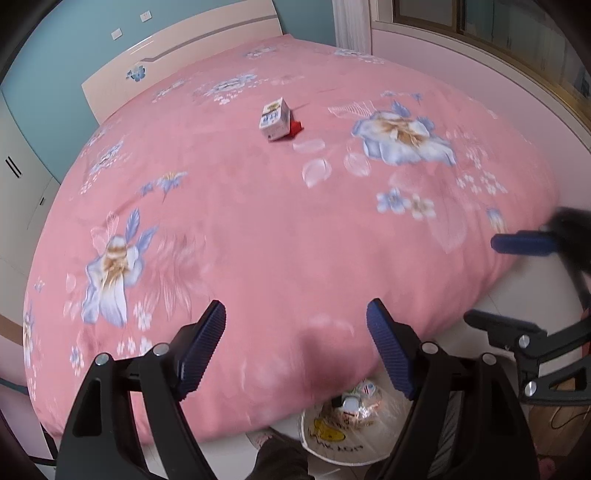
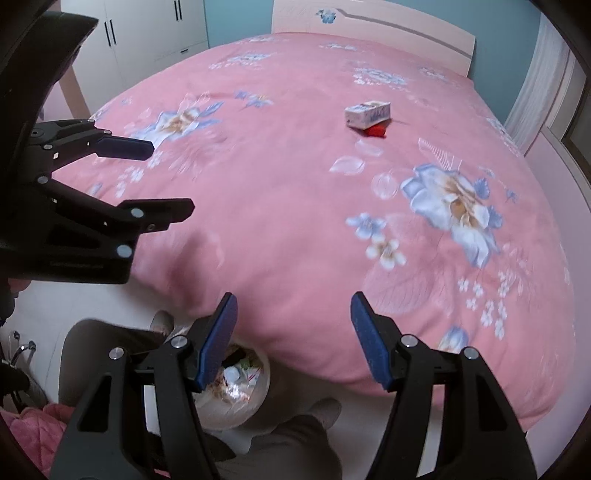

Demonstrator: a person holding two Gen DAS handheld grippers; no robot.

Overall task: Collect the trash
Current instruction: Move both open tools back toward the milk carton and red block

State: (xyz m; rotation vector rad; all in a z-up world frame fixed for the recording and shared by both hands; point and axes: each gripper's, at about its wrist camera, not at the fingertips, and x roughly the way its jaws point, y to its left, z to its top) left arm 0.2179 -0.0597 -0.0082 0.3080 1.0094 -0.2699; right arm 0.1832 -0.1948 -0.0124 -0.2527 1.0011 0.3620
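Bed (image 1: 258, 229): fills most of both frames; covered by a pink quilt printed with blue and white flowers.
Headboard (image 2: 373, 33): pale, with a blue flower motif, along the top of the right wrist frame; at upper left in the left wrist frame.
Wardrobe (image 2: 147, 29): white doors with dark handles, upper left of the right wrist frame.
Trash bin (image 1: 343, 439): white, lined with clear plastic and holding wrappers; on the floor at the foot of the bed, lower centre of the left wrist frame, lower left centre of the right wrist frame.
Left tool (image 1: 295, 347): bottom centre of its own frame, the 2 blue-padded fingers spread wide with nothing between them; also seen at the left edge of the right wrist frame.
Right tool (image 2: 293, 338): bottom centre of its own frame, spread wide and holding nothing; above the bin and the bed's edge.
Carton (image 1: 275, 119): small white box with blue print, lying on the quilt, upper centre of the left wrist frame; well apart from both tools.
Red scrap (image 1: 296, 127): touching the carton's right side, partly hidden behind it.
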